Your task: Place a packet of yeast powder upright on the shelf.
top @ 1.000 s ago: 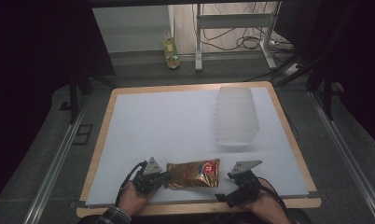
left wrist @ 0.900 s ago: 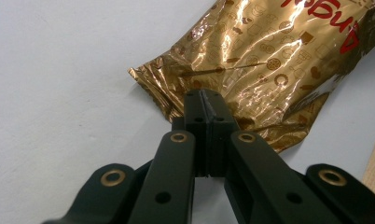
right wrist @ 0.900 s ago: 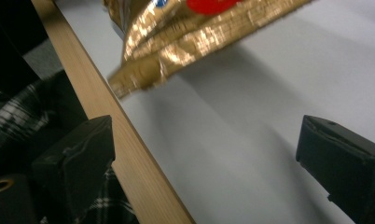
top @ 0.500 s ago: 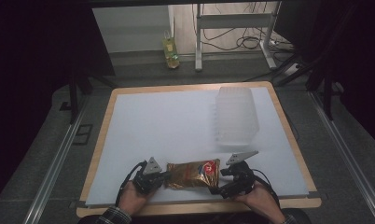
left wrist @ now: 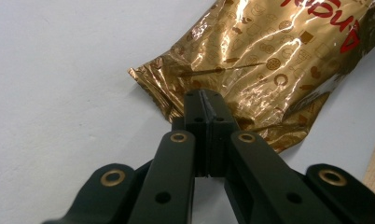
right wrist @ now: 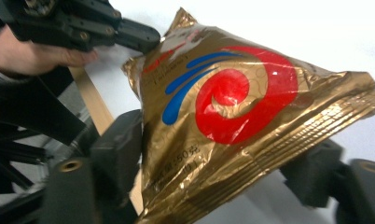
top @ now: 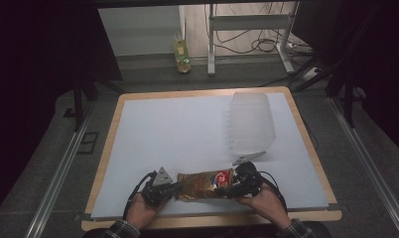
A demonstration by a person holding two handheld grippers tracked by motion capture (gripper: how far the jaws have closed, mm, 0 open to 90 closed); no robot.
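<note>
The crinkled gold foil snack bag [top: 203, 184] lies between both tools: left gripper [top: 171, 188] clamps its 9 o'clock edge; right gripper [top: 231, 185] straddles its 3 o'clock seam, closure indeterminate.

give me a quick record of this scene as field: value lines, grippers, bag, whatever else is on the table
work surface: white board with a wooden edge
main object: gold foil snack bag with a red and blue swirl, near the front edge
left gripper: jaws shut on the bag's crimped end
right gripper: jaws either side of the opposite end, the bag between them; whether they are clamped is unclear
bag state: lying between the two grippers
other object: clear plastic container at the far right of the board, apart from the bag
</note>
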